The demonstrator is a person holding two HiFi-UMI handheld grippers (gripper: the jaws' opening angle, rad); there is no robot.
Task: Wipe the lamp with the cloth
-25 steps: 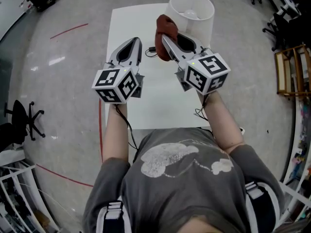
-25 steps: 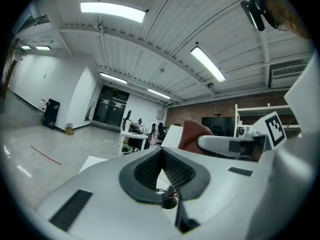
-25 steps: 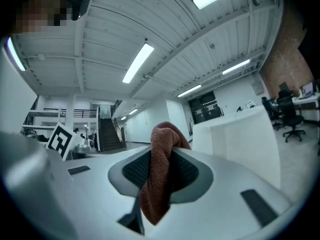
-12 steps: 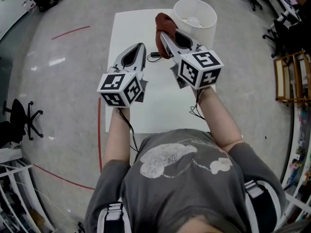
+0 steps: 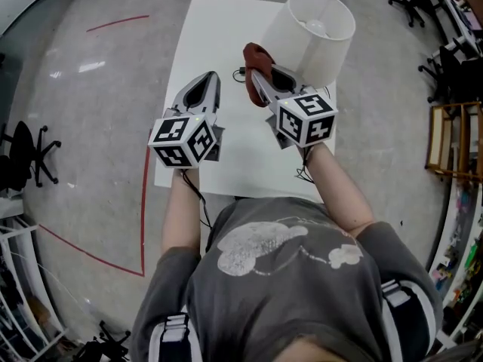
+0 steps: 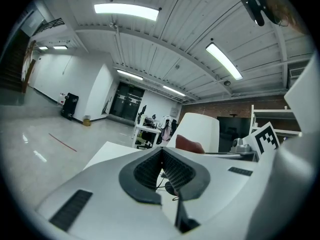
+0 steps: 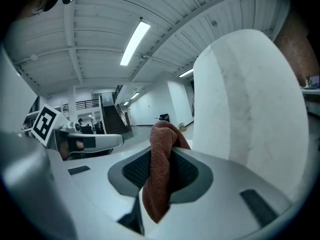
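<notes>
A lamp with a white drum shade (image 5: 313,32) stands at the far right of the white table (image 5: 219,29). My right gripper (image 5: 256,68) is shut on a red-brown cloth (image 5: 255,56), which sits just left of the shade's lower side; whether they touch is unclear. In the right gripper view the cloth (image 7: 160,169) hangs out of the shut jaws, with the shade (image 7: 245,99) close on the right. My left gripper (image 5: 208,78) is shut with nothing in it, held over the table left of the cloth. The left gripper view shows the shade (image 6: 200,129) and cloth (image 6: 189,144) ahead.
A dark cable (image 5: 240,72) lies on the table near the lamp's foot. Red tape lines (image 5: 143,202) mark the floor at the left. Office chairs (image 5: 23,157) stand around, and a wooden rack (image 5: 445,130) is at the right.
The head view has shifted, so the table and lamp sit lower in the picture. The cloth in my right gripper now lies closer to the shade's side. The left gripper holds its place.
</notes>
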